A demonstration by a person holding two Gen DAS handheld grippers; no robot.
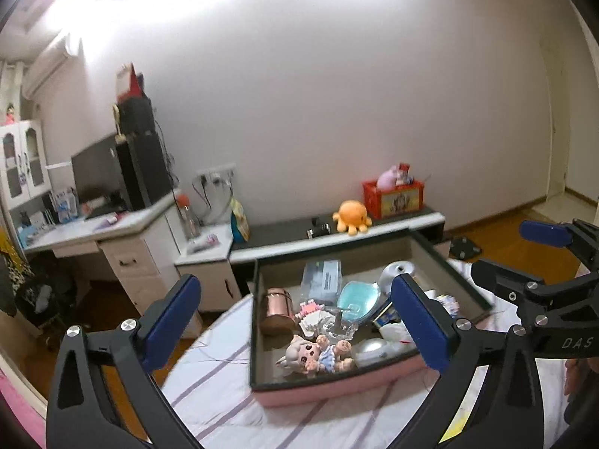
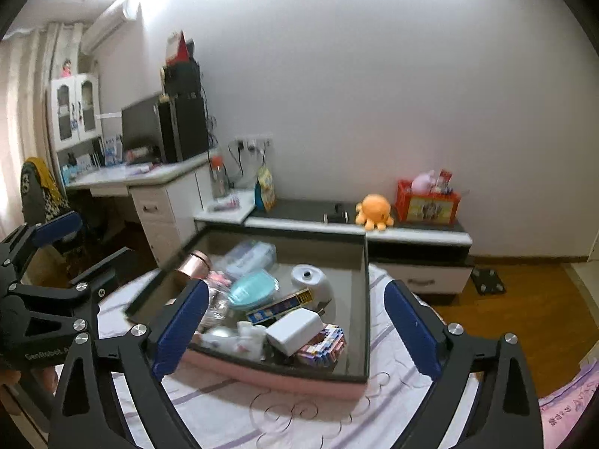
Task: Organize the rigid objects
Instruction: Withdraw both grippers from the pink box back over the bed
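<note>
left gripper (image 1: 295, 321): jaws wide, nothing between the pads; it hangs over the near edge of the tray.
right gripper (image 2: 297, 331): jaws wide too, empty; it hangs beside the left one, also before the tray.
tray (image 2: 284, 379): pink wall, dark rim; it lies on a striped cloth (image 2: 224, 411) on a soft surface, so I think a hard push down can tilt it.
doll (image 1: 318, 353): lies in the near corner, close to the wall; a finger may strike the rim when reaching for it.
white box (image 2: 294, 329): rests on the coloured blocks (image 2: 324, 346), tilted; taking one may drag the other.
teal dish (image 1: 355, 299): in the middle, under loose clear wraps; the pads may catch the wrap instead.
copper can (image 1: 275, 310): at the left wall, lying over; it is round and may roll away.
</note>
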